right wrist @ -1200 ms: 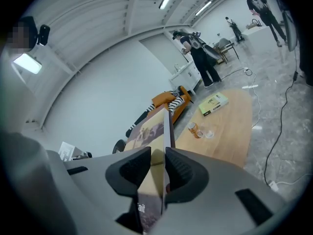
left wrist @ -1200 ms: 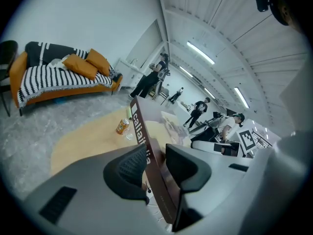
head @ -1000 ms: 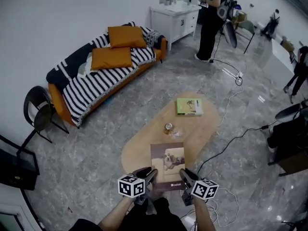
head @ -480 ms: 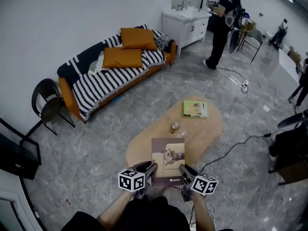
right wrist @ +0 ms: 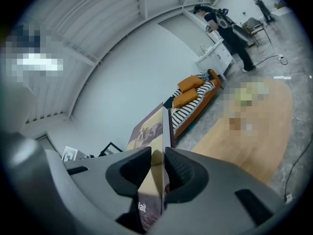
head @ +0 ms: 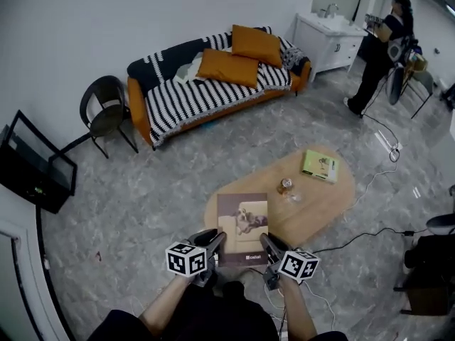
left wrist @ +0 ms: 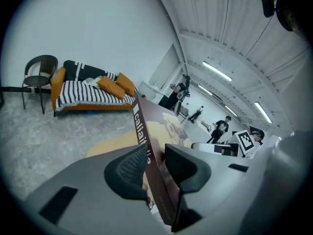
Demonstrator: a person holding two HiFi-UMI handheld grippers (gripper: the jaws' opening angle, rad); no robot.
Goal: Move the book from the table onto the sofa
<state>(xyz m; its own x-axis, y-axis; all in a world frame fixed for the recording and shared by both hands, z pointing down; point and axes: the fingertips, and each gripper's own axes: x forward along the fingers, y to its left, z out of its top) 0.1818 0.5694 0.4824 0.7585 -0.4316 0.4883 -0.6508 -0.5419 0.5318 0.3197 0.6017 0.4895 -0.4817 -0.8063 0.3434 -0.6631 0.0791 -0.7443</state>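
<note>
The brown book (head: 242,226) with a dog picture on its cover is held at its two near corners, over the near end of the oval wooden table (head: 323,204). My left gripper (head: 213,244) is shut on its left corner and my right gripper (head: 266,246) on its right corner. In the left gripper view the book (left wrist: 144,131) stands edge-on between the pads of that gripper (left wrist: 155,153). In the right gripper view the book (right wrist: 157,124) is pinched by that gripper (right wrist: 157,165). The orange sofa (head: 213,91), with a striped throw and two orange cushions, stands far ahead by the wall.
A green book (head: 320,166) and a small jar (head: 285,185) lie on the table. A black chair (head: 106,109) stands left of the sofa, and a black frame (head: 32,172) at far left. Cables (head: 370,183) trail right of the table. A person (head: 380,45) stands by a white cabinet (head: 327,38).
The head view has swung left, so the sofa sits nearer the top centre and the table has slid right. Both grippers have carried the book left along with it.
</note>
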